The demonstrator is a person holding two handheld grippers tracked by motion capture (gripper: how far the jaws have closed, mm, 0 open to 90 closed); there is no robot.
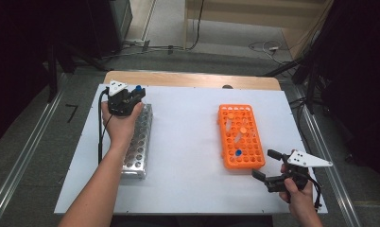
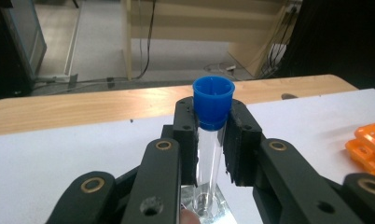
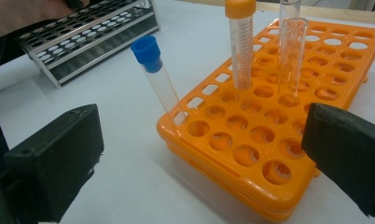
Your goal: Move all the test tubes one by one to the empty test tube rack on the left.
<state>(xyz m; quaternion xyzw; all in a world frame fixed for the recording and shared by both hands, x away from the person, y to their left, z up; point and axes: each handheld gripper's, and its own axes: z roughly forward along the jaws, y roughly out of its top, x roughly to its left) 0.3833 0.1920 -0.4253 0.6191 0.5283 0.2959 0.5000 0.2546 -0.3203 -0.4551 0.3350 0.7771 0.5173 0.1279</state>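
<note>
So the blue-capped clear test tube (image 2: 210,140) is clamped upright in the left hand-held gripper (image 2: 210,140), jaws closed tight on the glass just under the cap, its bottom end right over a hole of the metal tube rack (image 1: 140,142) at the far left of the white surface (image 1: 188,156). Over on the right sits the orange tube rack (image 3: 288,126), holding another blue-capped tube (image 3: 155,74) leaning in a near corner hole, an orange-capped tube (image 3: 240,44) and an uncapped clear one (image 3: 290,51). The right hand-held gripper (image 1: 267,164) rests just near that rack, jaws wide apart, holding nothing.
</note>
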